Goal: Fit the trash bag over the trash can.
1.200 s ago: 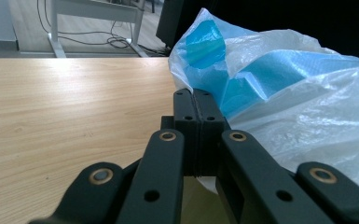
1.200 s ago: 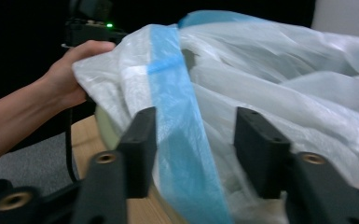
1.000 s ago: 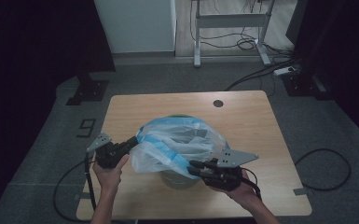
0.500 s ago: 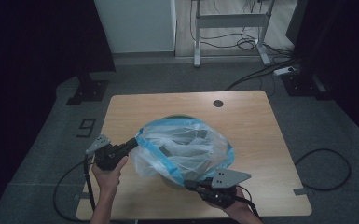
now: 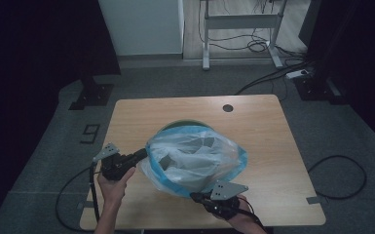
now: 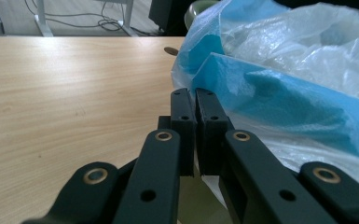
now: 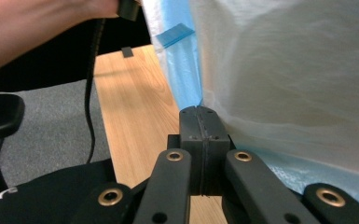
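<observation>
Plastic bag [image 5: 195,158] between both claws, rim pinched.

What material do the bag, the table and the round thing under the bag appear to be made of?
The bag: thin plastic film, translucent white with a blue rim; it crinkles and shines. The table: light wood or wood-look laminate, matt, with visible grain lines. The round green container: probably plastic, smooth, but mostly covered, so uncertain.
</observation>
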